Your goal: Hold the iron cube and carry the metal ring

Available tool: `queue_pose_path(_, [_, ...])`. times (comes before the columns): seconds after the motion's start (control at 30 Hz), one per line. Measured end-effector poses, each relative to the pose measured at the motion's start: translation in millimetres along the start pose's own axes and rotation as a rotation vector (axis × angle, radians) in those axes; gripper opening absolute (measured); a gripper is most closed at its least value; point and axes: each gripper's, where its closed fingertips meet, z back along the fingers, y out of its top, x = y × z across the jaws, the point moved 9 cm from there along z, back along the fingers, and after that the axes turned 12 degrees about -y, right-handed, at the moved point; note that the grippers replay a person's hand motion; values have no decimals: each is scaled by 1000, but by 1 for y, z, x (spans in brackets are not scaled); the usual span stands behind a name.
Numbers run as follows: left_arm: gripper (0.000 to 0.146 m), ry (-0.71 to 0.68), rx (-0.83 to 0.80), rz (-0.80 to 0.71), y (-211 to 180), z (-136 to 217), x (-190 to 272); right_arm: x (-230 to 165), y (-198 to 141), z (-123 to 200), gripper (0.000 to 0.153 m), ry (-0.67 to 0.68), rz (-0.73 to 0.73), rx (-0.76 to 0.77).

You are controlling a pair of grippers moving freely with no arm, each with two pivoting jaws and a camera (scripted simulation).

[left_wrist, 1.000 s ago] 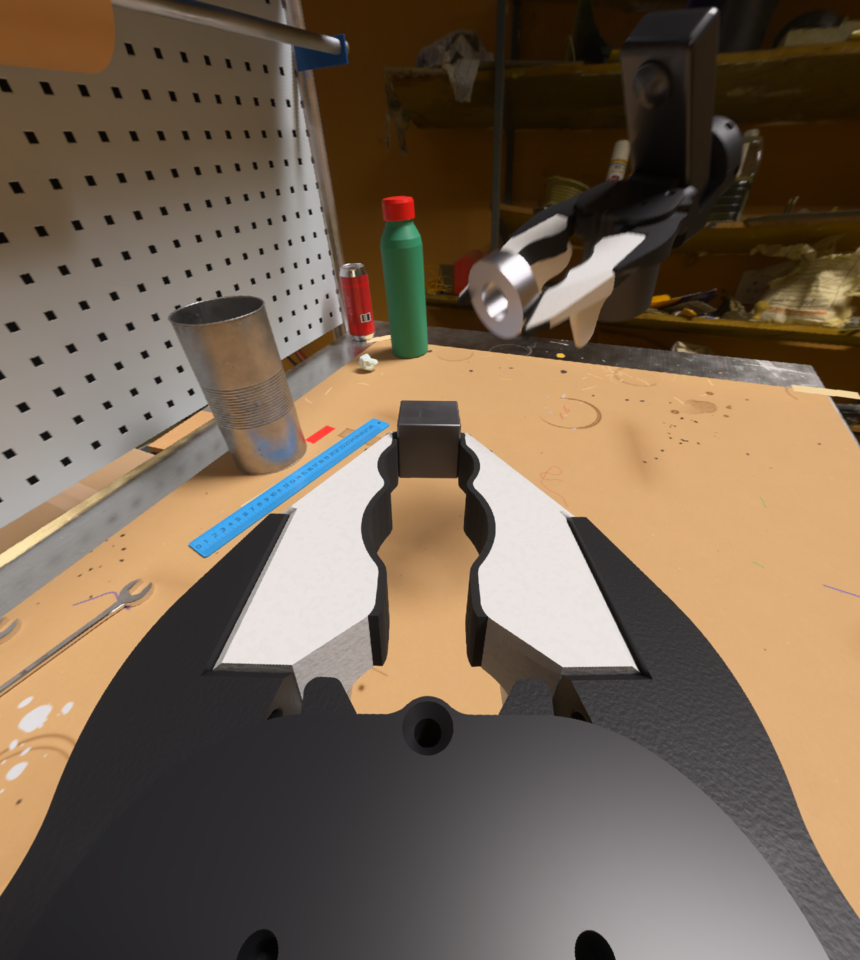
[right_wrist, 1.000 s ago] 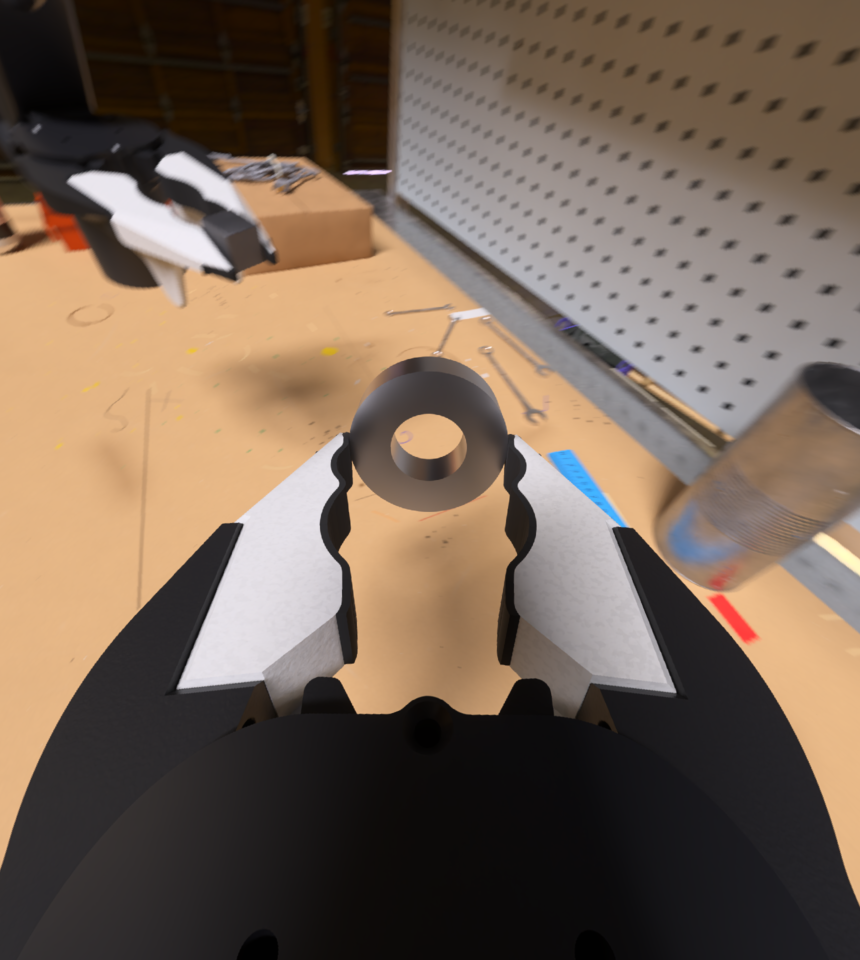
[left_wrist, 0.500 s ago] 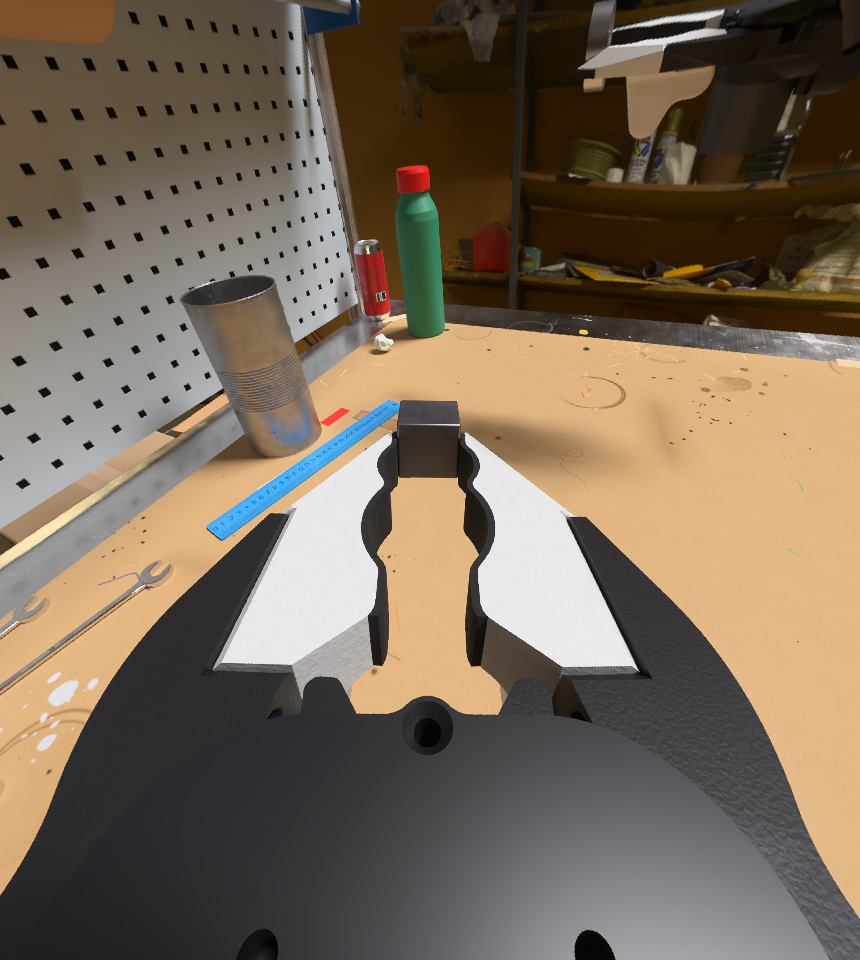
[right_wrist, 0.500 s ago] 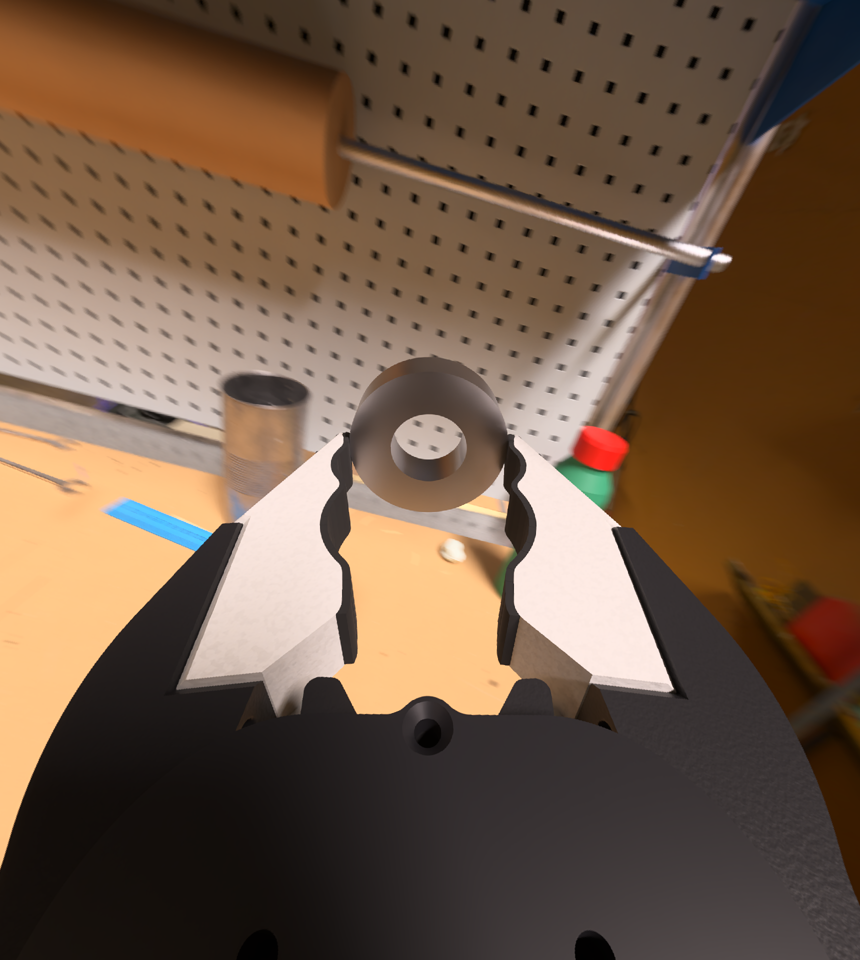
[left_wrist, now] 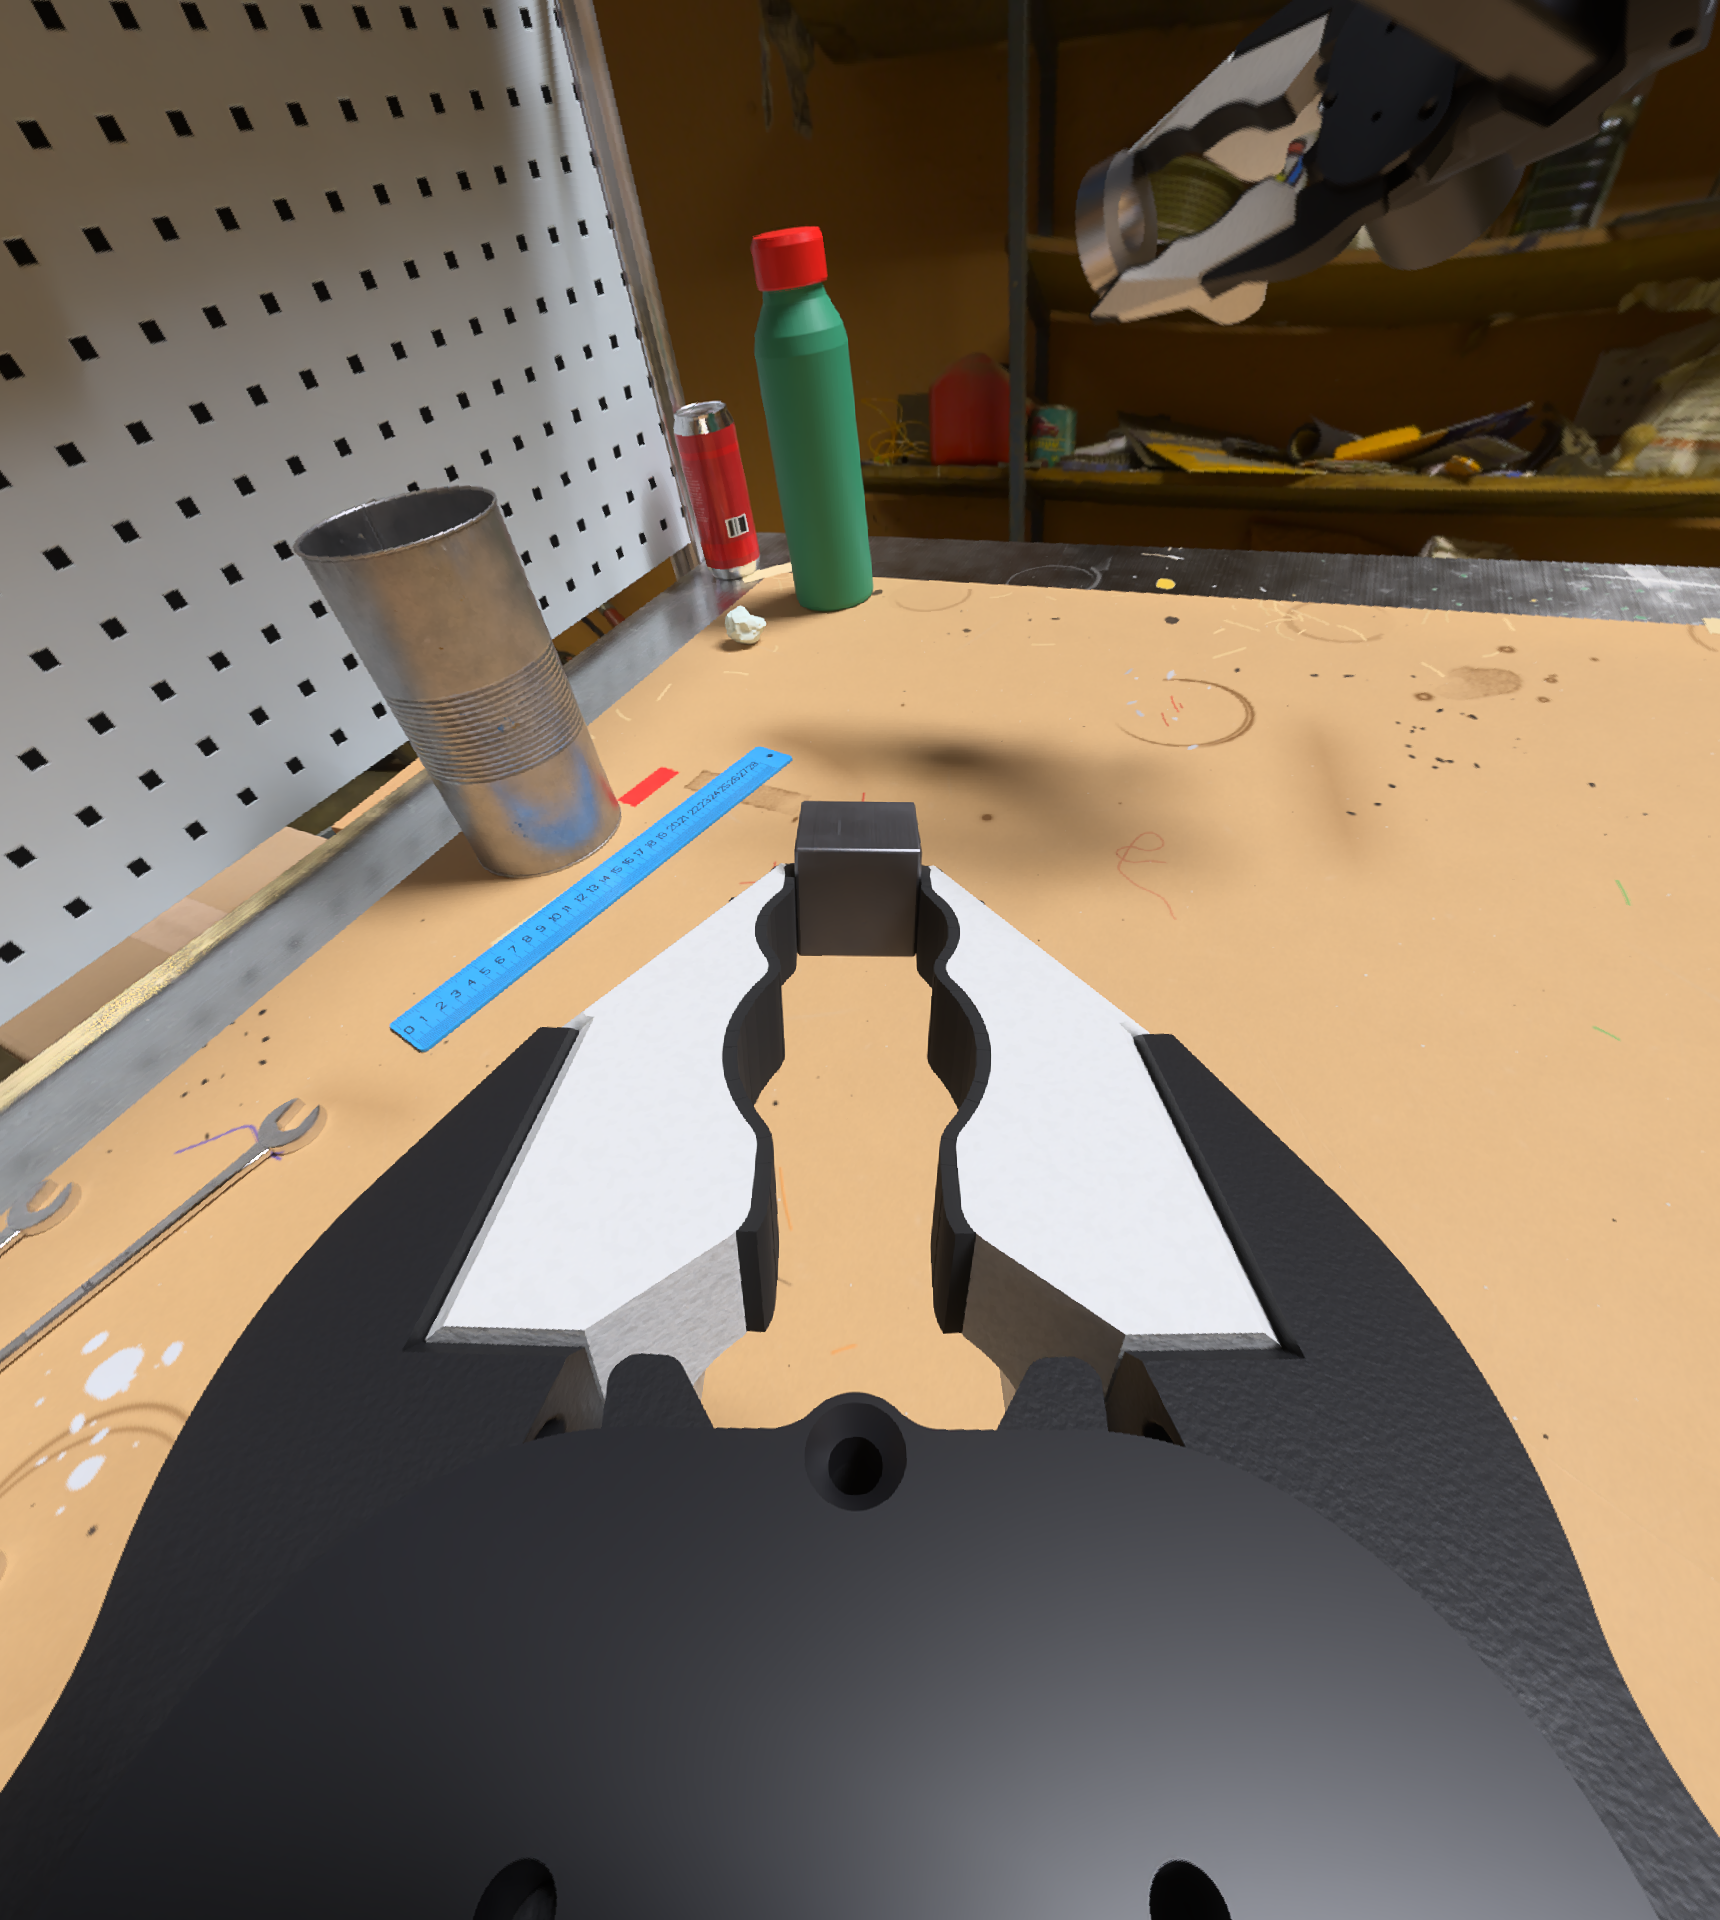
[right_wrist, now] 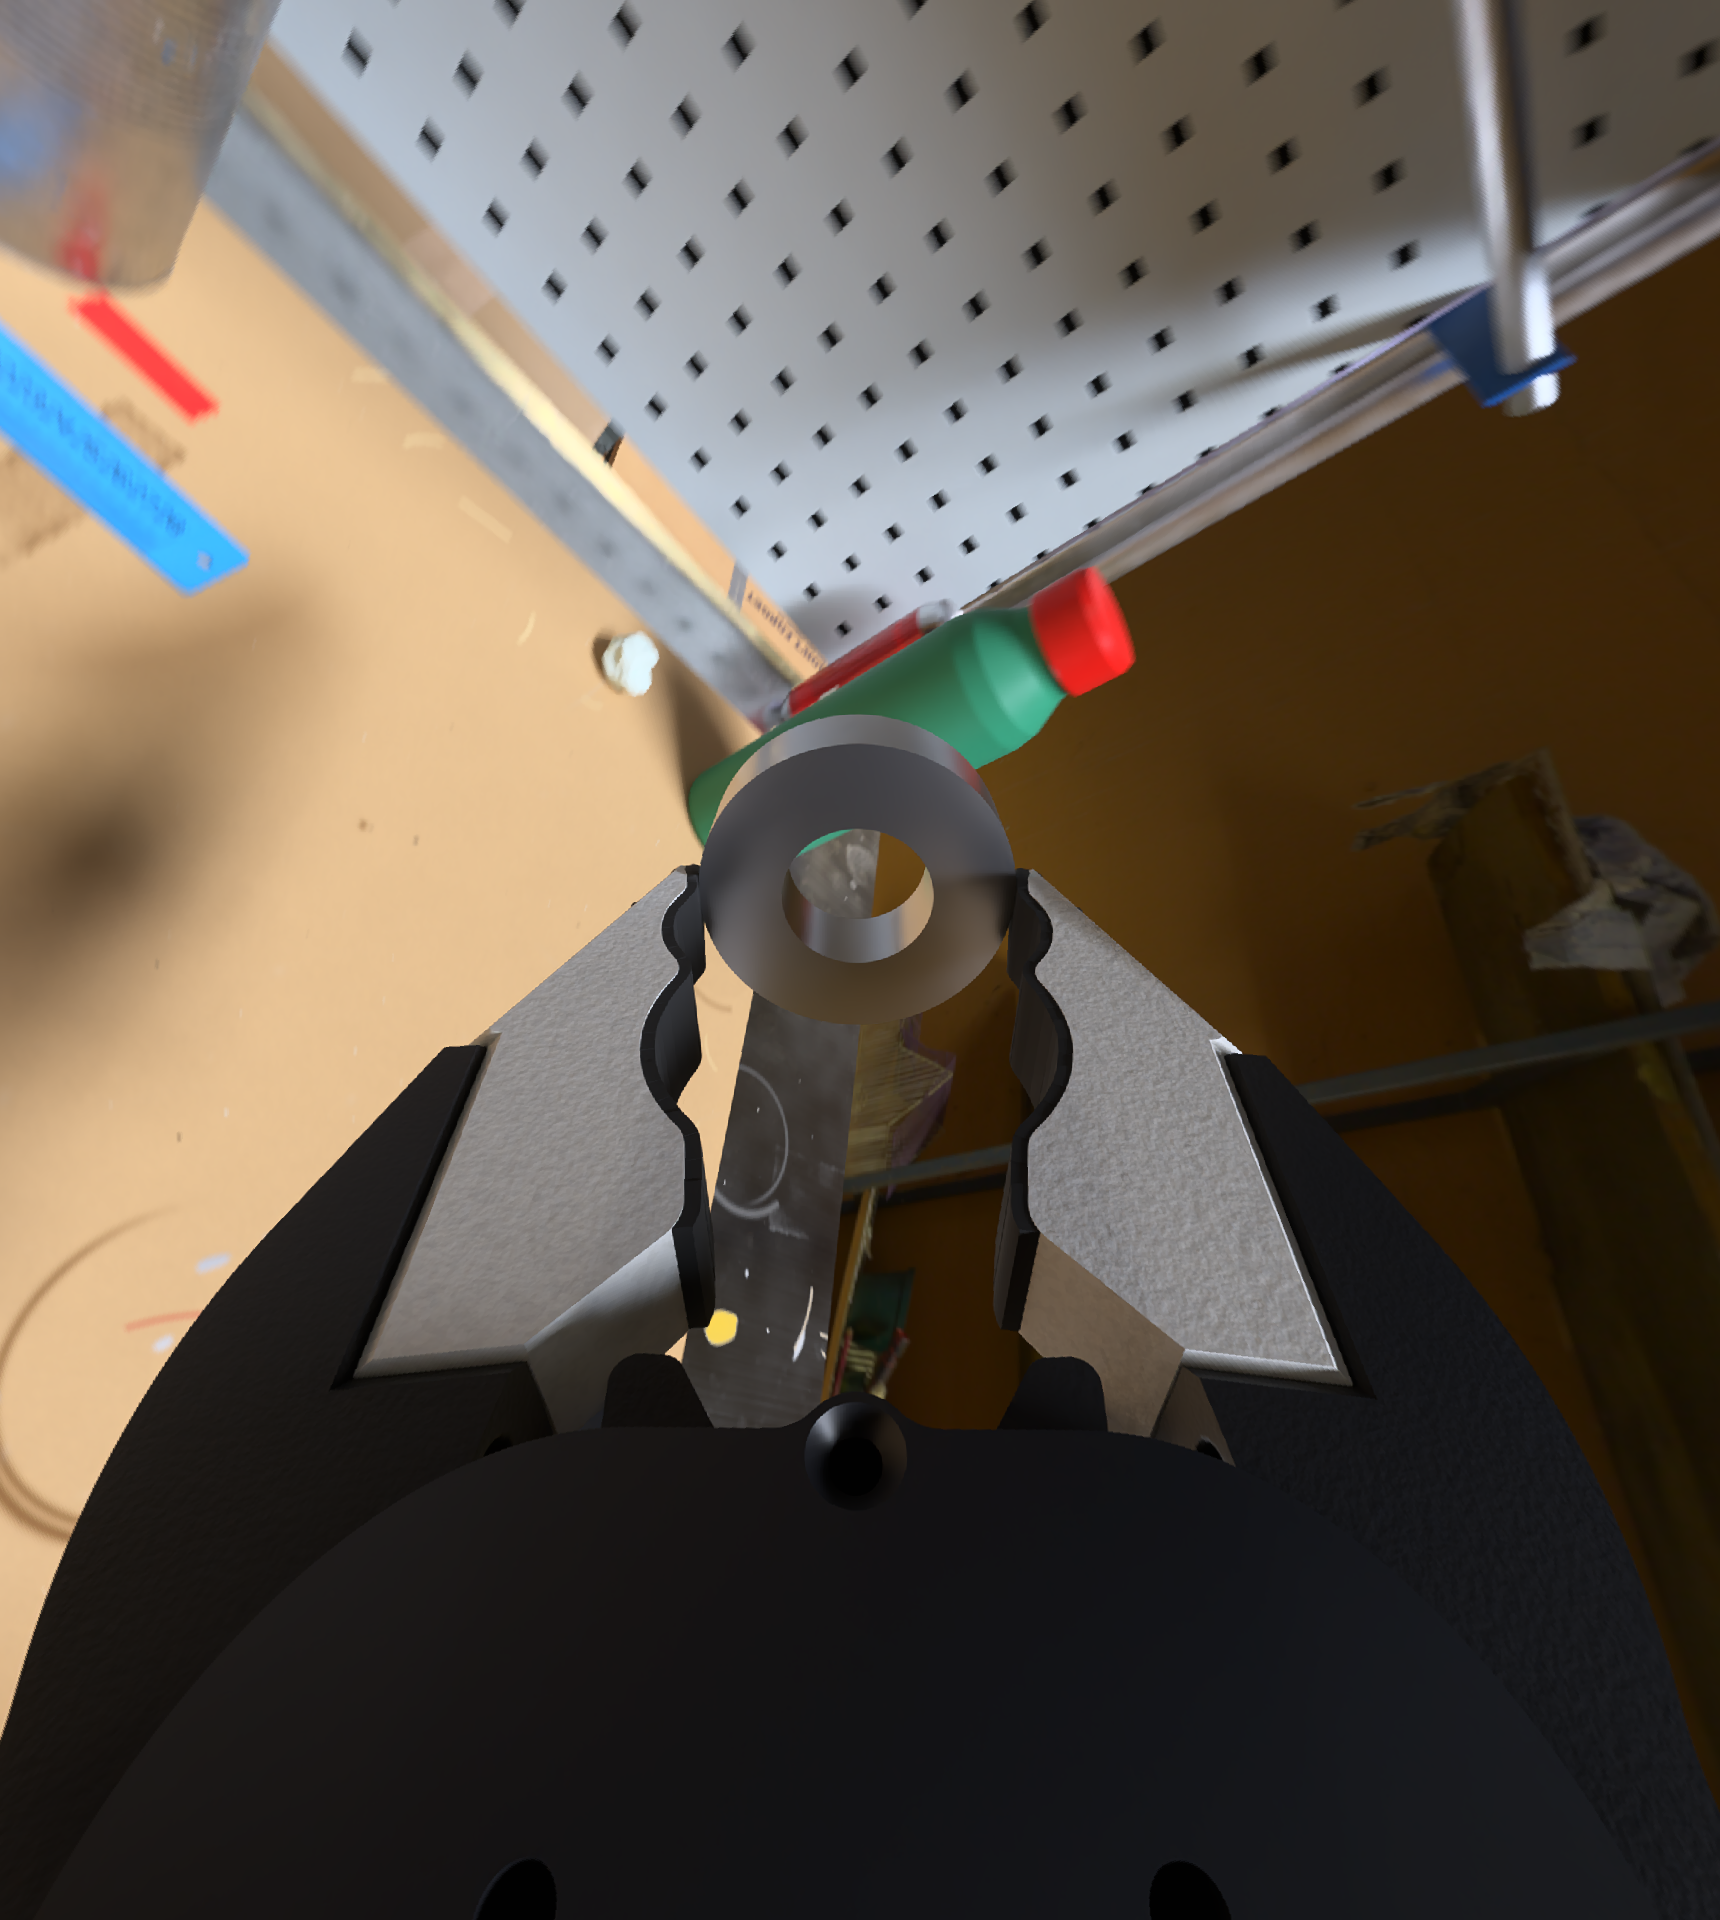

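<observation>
In the left wrist view my left gripper is shut on the dark iron cube, held between the fingertips above the tan workbench. In the right wrist view my right gripper is shut on the grey metal ring, its hole facing the camera. The right gripper also shows in the left wrist view, high at the upper right with the ring at its tips, well above the bench.
A steel cup stands by the white pegboard at the left, with a blue ruler beside it. A green bottle and a red can stand at the far corner. Spanners lie at the near left. Shelves stand behind the bench.
The right gripper has risen and turned with the ring, from facing the pegboard level to tilted toward the bench's far corner. The left gripper has drifted slightly, still holding the cube.
</observation>
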Motion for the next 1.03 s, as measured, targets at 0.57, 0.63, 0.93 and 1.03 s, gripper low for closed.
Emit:
queue_pose_path(0.57, [22, -5, -41, -24, -5, -6, 3, -59, -22, -25, 59, 309, 213, -71])
queue_pose_path(0.63, [22, -5, -40, -24, -5, -7, 3, -66, -27, -27, 59, 333, 211, -99])
queue_pose_path(0.93, [22, -16, -65, -35, -8, -12, 6, -88, -53, -42, 59, 523, 124, -270])
queue_pose_path(1.03, [22, -16, -72, -42, -8, -12, 7, -97, -59, -47, 59, 578, 110, -327])
